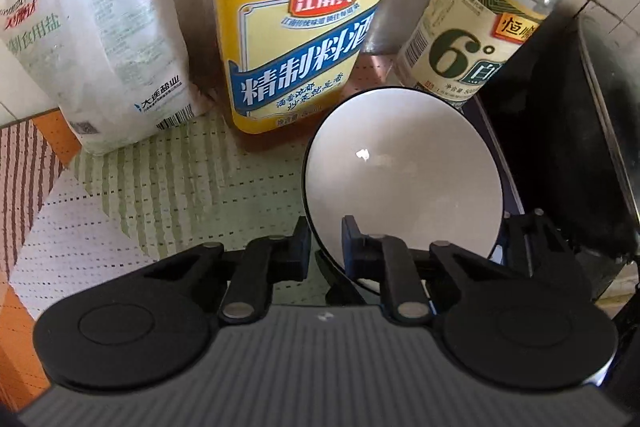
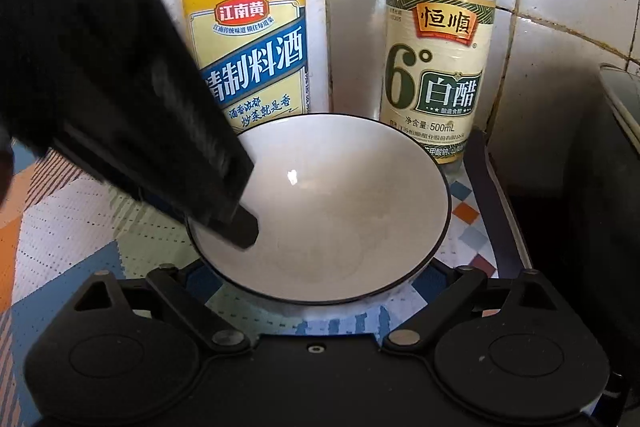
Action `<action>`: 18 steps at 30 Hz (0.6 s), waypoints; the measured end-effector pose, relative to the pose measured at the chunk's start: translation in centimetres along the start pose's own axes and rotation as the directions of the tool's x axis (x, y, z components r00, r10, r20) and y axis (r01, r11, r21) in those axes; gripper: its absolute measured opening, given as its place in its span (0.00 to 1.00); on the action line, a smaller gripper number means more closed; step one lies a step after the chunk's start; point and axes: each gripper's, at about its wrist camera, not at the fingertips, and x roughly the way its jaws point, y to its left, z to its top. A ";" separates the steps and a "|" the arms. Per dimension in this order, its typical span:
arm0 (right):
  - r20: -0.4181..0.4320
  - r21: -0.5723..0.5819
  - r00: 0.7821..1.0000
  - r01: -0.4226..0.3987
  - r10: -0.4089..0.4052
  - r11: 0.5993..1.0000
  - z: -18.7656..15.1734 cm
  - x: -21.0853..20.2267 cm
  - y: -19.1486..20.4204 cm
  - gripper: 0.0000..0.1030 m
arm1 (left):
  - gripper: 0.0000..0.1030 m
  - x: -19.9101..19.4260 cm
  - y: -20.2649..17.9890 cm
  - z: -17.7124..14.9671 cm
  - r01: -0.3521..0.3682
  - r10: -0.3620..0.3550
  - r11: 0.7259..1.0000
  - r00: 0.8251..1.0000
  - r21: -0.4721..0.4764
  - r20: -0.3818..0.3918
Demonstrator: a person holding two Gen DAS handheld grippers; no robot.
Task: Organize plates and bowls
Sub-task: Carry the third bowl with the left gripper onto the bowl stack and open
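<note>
The bowl (image 2: pixel 324 207) (white, dark rim) sits on the patterned mat (image 2: pixel 72 227), just in front of two bottles (image 2: pixel 244 31). The left gripper (image 1: pixel 326 239) is clamped on its rim, one finger inside. The right gripper's (image 2: pixel 320 279) fingertips seem hidden, jaws spread wide, nothing held. A salt bag (image 1: pixel 100 47) stands left.

The left gripper (image 1: pixel 326 241) points steeply downward, its two black fingers (image 1: pixel 301 247) drawn close together, clamped on a bowl's rim (image 1: pixel 316 227). The right gripper (image 2: pixel 316 279) angles down more gently, linkage arms spread wide, holding nothing.
</note>
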 end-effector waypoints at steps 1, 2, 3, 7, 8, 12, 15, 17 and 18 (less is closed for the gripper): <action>0.002 0.000 1.000 0.000 0.000 1.000 0.0 0.1 0.0 0.95 | 0.14 -0.1 0.0 -0.1 0.002 -0.002 1.000 1.000 0.013 -0.005; 0.003 0.001 1.000 -0.002 0.002 1.000 -0.1 0.1 -0.1 0.95 | 0.14 -0.2 0.1 -0.2 0.001 -0.001 1.000 1.000 0.017 -0.017; 0.005 -0.001 1.000 -0.007 0.007 1.000 -0.1 0.0 0.0 0.95 | 0.14 -0.3 0.2 -0.2 0.000 0.000 1.000 0.999 0.011 -0.035; 0.008 -0.036 1.000 -0.019 0.019 0.999 -0.4 -1.0 0.6 0.94 | 0.14 -1.0 0.0 -0.4 -0.017 0.020 0.999 0.997 0.029 -0.080; 0.007 -0.030 1.000 -0.021 0.022 0.999 -0.4 -1.3 0.8 0.94 | 0.14 -1.3 -0.2 -0.6 -0.022 0.025 0.999 0.997 0.037 -0.079; 0.018 0.011 0.999 -0.037 0.037 0.999 -0.3 -2.6 1.3 0.94 | 0.14 -3.4 -0.3 -1.4 -0.030 0.034 0.998 0.997 0.055 -0.076; 0.035 0.022 0.999 -0.039 0.038 0.999 -0.3 -4.1 2.2 0.95 | 0.14 -5.0 -0.1 -2.0 -0.030 0.035 0.998 0.996 0.062 -0.077; 0.041 0.022 0.998 -0.042 0.041 0.999 -0.4 -5.1 2.9 0.94 | 0.14 -6.2 0.2 -2.6 -0.034 0.040 0.997 0.996 0.074 -0.083; 0.043 0.021 0.998 -0.043 0.042 0.999 -0.4 -5.7 3.4 0.95 | 0.14 -6.9 0.1 -2.9 -0.031 0.038 0.996 0.996 0.087 -0.081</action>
